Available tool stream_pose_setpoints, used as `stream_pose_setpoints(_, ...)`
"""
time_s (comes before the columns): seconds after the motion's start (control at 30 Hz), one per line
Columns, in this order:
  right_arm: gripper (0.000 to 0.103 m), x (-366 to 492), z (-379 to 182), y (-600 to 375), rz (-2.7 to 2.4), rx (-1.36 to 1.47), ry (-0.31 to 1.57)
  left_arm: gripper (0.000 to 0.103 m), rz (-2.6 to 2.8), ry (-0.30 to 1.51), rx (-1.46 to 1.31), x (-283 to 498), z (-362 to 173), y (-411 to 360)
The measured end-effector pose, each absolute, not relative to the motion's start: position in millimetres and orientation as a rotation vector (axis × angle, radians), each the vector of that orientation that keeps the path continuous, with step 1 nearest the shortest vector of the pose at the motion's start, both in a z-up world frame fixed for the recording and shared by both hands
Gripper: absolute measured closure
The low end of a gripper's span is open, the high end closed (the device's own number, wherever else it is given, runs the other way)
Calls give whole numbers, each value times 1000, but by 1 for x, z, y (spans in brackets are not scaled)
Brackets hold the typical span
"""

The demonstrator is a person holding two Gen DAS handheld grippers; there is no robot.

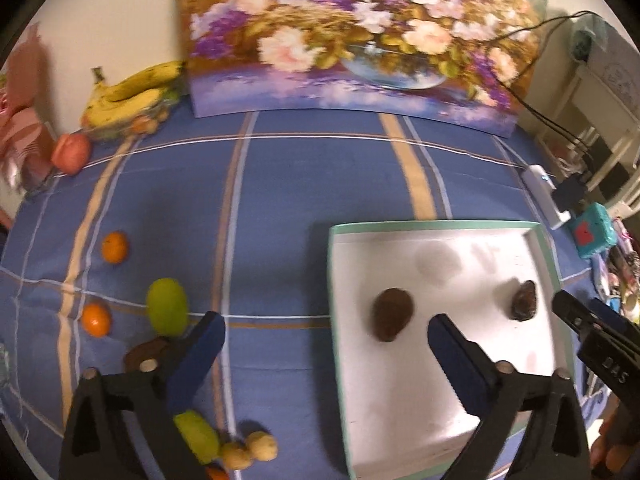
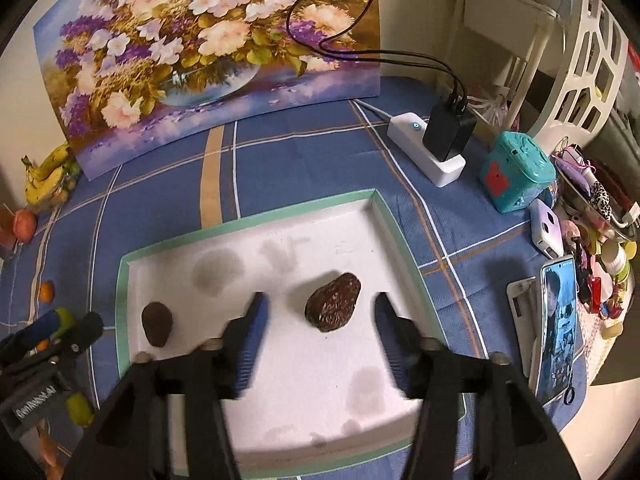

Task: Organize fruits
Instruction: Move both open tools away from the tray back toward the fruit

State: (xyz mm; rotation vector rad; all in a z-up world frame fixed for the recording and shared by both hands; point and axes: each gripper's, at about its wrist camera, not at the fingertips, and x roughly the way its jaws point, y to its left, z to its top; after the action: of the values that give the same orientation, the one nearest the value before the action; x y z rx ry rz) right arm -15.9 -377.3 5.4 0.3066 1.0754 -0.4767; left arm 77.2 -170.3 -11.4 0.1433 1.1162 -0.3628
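Note:
A white tray with a green rim [image 2: 248,220] lies on the blue checked cloth and holds two dark brown fruits. My right gripper [image 2: 320,300] hangs open above the tray, with the rough brown fruit [image 2: 332,302] lying between its blue fingers and free of both. The smoother brown fruit [image 1: 392,314] rests near the tray's left side. My left gripper [image 1: 325,320] is wide open over the tray's left rim [image 1: 332,280] and holds nothing. On the cloth to the left are two oranges [image 1: 115,247], a green fruit [image 1: 167,311], a yellow-green fruit [image 1: 198,436] and small yellowish fruits [image 1: 248,450].
Bananas [image 1: 128,92] and a red fruit [image 1: 71,153] sit at the far left by the wall. A flower painting [image 2: 208,52] stands at the back. A power strip with a charger [image 2: 436,148], a teal box [image 2: 516,172], phones [image 2: 556,320] and clutter crowd the right.

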Motion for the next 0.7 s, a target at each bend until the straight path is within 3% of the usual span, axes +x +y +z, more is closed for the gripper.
stream_pose_setpoints(0.1,29,-18,2,-374,-464,309,1086,0,-318,1107,150,77,-12,-157)
stream_pose_setpoints(0.17,20,-19,-1,-372,-461,310,1091,0,-297,1107,149,78,-12,-150)
stream_pose_setpoints(0.4,18,-22,-10,-362,-447,296,1095,0,-264,1096,86,81,-10,-120)
stream_pose_setpoints(0.47,4,-23,-10,-361,-451,299,1080,0,-271,1077,58,80,-7,-112)
stream_pose_setpoints(0.7,4,-21,-6,-351,-428,329,1009,0,-336,1026,22,76,0,-91)
